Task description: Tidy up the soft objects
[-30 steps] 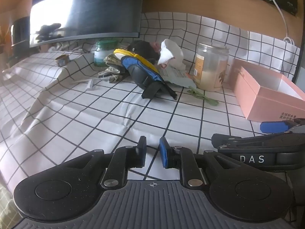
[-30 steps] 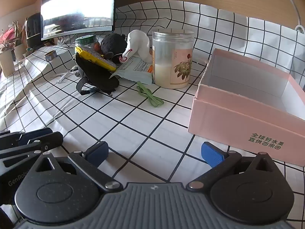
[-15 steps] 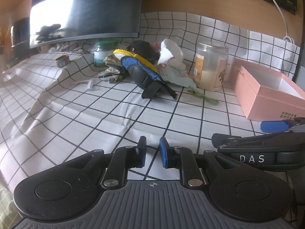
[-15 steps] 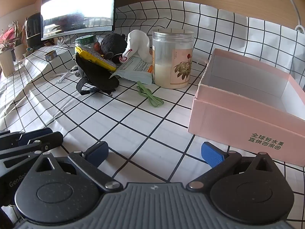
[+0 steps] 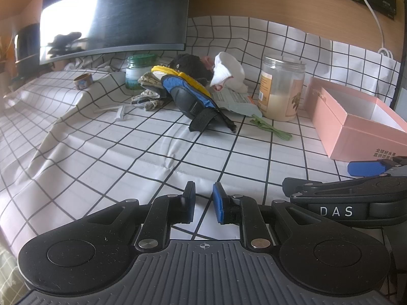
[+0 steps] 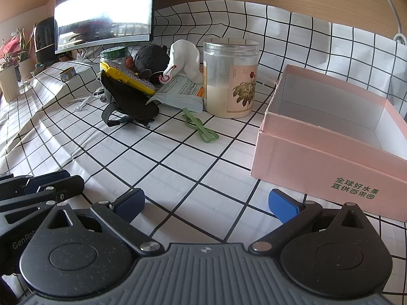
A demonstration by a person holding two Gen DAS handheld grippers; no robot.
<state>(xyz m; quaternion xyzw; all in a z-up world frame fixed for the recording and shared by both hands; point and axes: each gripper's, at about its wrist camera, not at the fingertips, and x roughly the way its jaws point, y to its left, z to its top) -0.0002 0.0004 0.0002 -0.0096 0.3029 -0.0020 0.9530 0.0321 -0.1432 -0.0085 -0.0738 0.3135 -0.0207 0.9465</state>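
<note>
Left gripper low over the checked tablecloth near the table's front edge, pointing toward the back. Fingers nearly together, a narrow gap between the blue pads, nothing in it. Right gripper alongside, also low and level, fingers spread wide and holding nothing; its right pad sits just in front of the pink box, apart from it.

Soft things lie in a heap toward the back of the table, well apart from both grippers: a black glove with blue and yellow panels, a black plush toy behind it, a white sock-like cloth beside the plush, a patterned cloth bundle at the heap's left. A flat printed packet rests under the heap's right side. A green band lies flat on the cloth in front of the clear plastic jar. The pink box stands open at the right edge of the table, its visible inside white and bare.

Left view only: a white plastic piece left of the heap, a tape roll further back, the glove's blue face, a wall socket with white cable. Right view only: potted plants at the far left, the jar's flower label, green print on the box front. Both show the dark monitor and green-lidded jar at the back.
</note>
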